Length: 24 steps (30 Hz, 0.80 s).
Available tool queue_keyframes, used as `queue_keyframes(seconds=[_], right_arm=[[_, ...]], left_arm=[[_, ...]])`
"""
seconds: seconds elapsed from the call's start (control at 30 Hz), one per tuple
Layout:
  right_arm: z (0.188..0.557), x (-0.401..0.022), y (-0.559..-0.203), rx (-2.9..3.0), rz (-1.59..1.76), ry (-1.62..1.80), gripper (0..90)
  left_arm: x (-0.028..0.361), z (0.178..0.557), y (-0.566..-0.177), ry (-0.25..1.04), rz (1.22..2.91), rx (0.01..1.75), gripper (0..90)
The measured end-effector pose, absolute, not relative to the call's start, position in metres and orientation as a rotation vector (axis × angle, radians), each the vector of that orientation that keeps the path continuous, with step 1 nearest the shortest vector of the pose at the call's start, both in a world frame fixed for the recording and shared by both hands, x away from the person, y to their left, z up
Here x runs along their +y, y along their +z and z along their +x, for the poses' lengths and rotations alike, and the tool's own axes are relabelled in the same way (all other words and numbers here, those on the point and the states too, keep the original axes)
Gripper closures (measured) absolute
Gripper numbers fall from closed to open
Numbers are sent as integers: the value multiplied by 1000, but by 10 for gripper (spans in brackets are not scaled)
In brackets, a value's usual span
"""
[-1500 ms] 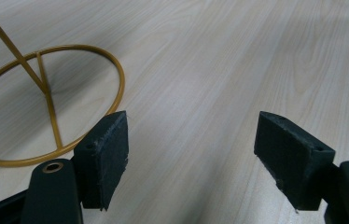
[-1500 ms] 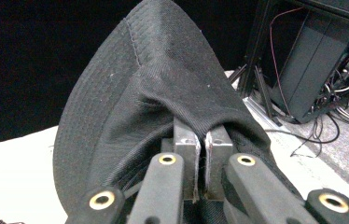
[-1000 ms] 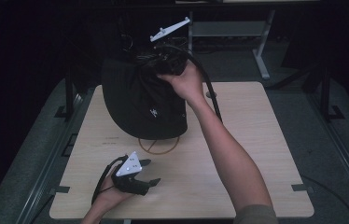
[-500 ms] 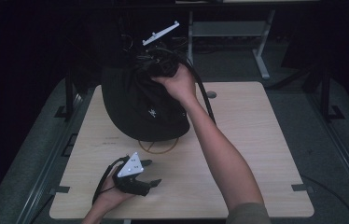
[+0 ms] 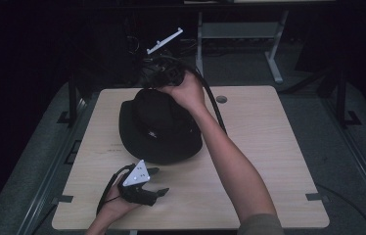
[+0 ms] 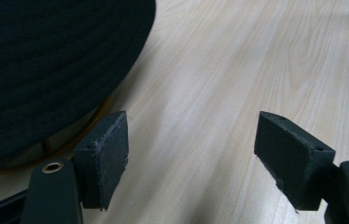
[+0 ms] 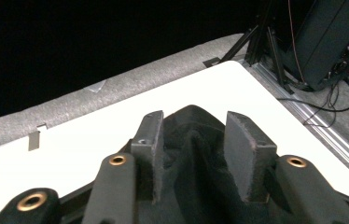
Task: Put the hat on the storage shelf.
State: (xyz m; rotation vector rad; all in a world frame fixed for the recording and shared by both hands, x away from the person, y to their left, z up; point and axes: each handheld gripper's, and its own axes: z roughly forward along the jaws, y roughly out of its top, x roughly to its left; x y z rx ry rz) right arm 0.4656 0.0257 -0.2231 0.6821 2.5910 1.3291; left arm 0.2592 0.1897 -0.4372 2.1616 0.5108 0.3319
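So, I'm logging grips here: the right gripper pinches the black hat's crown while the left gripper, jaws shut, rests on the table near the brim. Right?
Not quite: the left gripper has its jaws open, spread wide over bare table, as the left gripper view shows. The rest stands: the right gripper pinches the black hat by its crown, and the left one rests near the brim.

Dim dark room, light wooden table point(image 5: 269, 147), grey carpeted floor point(image 5: 352, 161), metal desk frame point(image 5: 274, 58) behind
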Motion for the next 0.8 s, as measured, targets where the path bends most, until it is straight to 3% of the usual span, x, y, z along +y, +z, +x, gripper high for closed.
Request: queue_keyframes(seconds=[0.8], right_arm=[[450, -27, -223, 2561, 727, 1536, 373]], left_arm=[[193, 261, -438, 329, 2134, 543, 246]])
